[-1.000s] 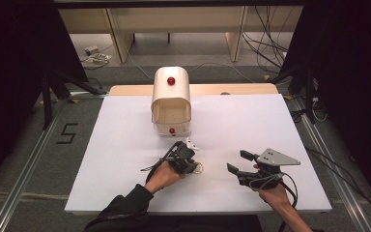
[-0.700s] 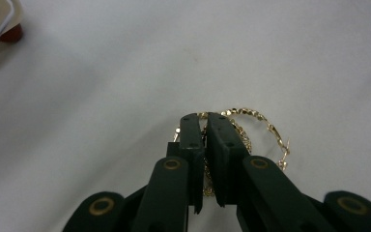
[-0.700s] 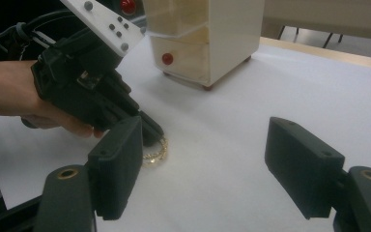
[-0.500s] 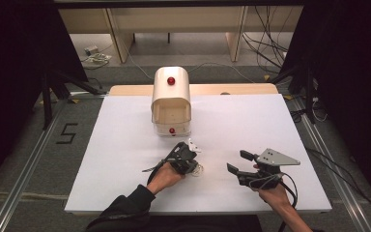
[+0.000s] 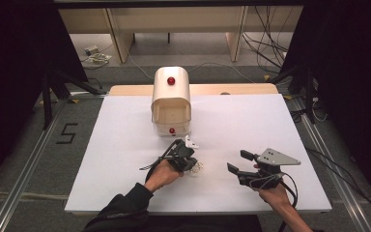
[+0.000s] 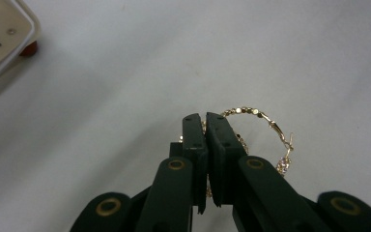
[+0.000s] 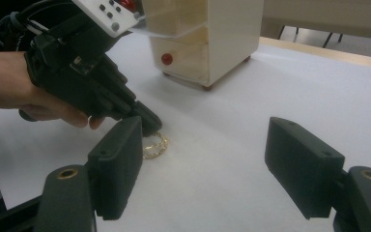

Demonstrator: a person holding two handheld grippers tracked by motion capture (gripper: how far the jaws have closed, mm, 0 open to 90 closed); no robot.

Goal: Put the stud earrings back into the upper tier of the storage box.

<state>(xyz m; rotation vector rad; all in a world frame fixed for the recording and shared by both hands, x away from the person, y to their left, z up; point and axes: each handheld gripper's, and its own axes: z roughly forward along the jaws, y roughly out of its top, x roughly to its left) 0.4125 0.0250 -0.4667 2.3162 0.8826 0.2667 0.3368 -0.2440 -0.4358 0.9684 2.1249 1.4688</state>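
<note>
A gold beaded hoop (image 6: 261, 115) lies on the white table (image 5: 270, 125). My left gripper (image 6: 205, 118) points down at it, shut on the hoop's near side, and the rest of the ring sticks out to the right of the jaws. From above, the left gripper (image 5: 193, 165) and the hoop (image 5: 199, 168) sit at the table's front middle. The right gripper view shows the hoop (image 7: 155, 144) under the left gripper (image 7: 149, 126). My right gripper (image 5: 238, 162) (image 7: 205, 133) hovers open to the right with nothing between its jaws.
A cream box (image 5: 171, 104) (image 7: 203, 43) with a red knob on top, an open front and a red-knobbed drawer stands behind the hoop at mid-table; its corner (image 6: 0, 34) shows in the left gripper view. A small white piece (image 5: 191, 142) lies in front of it.
</note>
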